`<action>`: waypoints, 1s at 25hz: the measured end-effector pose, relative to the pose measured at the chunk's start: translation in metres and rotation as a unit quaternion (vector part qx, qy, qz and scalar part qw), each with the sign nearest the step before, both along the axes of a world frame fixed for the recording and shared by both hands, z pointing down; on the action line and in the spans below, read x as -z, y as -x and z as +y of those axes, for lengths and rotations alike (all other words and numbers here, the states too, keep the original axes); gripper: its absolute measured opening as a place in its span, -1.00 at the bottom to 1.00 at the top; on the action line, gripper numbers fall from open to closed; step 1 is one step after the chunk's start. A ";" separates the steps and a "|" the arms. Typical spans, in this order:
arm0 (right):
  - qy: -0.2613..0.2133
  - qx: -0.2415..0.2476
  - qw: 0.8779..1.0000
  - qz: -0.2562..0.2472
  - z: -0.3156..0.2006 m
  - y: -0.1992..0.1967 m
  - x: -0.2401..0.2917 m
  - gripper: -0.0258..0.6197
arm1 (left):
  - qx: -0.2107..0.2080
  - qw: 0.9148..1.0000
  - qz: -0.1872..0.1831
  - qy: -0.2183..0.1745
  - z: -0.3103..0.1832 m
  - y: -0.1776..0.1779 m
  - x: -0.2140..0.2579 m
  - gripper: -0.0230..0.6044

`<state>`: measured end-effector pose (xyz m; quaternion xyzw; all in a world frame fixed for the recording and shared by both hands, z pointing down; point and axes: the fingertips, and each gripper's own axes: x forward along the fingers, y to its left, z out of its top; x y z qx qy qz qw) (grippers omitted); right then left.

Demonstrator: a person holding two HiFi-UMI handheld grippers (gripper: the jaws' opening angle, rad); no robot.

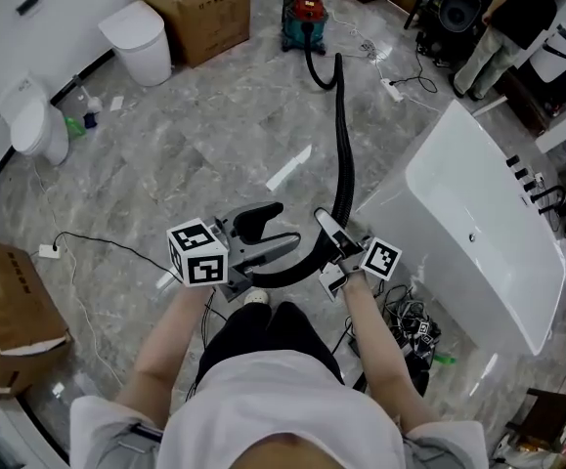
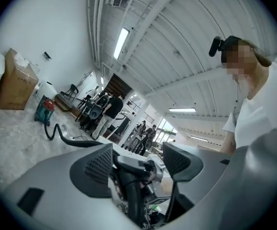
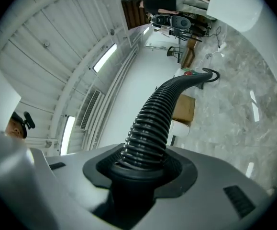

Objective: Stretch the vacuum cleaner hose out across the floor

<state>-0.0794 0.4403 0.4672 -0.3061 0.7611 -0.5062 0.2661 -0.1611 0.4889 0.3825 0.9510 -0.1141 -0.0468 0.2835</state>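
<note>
Head view shows the black ribbed vacuum hose (image 1: 344, 164) running from the red-and-teal canister vacuum cleaner (image 1: 303, 20) at the far end of the room. It crosses the grey marbled floor (image 1: 185, 154) and rises to the person's right gripper (image 1: 333, 250), just beside the long white bathtub (image 1: 478, 223). Past that grip, its smooth black end bends left under the left gripper (image 1: 268, 234).

Right gripper view shows the two jaws clamped on the hose (image 3: 152, 123) at its smooth collar, where the ribbing begins, with the ribbed length arching away from the right gripper (image 3: 140, 169) towards the distant cleaner.

Left gripper view has the left gripper (image 2: 138, 164) with its dark meshed pads (image 2: 100, 166) spread wide, neither pressing on anything.

Farther out along the wall stand a brown cardboard box (image 1: 196, 8), a white lidded bin (image 1: 141, 42) and a white toilet (image 1: 33, 125).
</note>
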 end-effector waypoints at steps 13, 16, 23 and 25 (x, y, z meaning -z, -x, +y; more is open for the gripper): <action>0.094 -0.144 0.978 -0.116 -0.045 0.002 -0.023 -0.31 | -0.086 0.996 0.007 -0.021 0.050 0.008 0.009 0.12; 0.099 -0.176 0.969 -0.142 -0.055 -0.002 -0.020 -0.31 | -0.086 0.996 -0.004 -0.020 0.053 0.010 0.002 0.12; 0.097 -0.247 0.935 -0.236 -0.075 -0.024 -0.005 -0.31 | -0.072 0.997 -0.042 -0.001 0.049 0.017 -0.025 0.12; 0.086 -0.250 0.932 -0.249 -0.079 -0.025 0.004 -0.31 | -0.050 0.997 -0.055 0.007 0.042 0.021 -0.035 0.12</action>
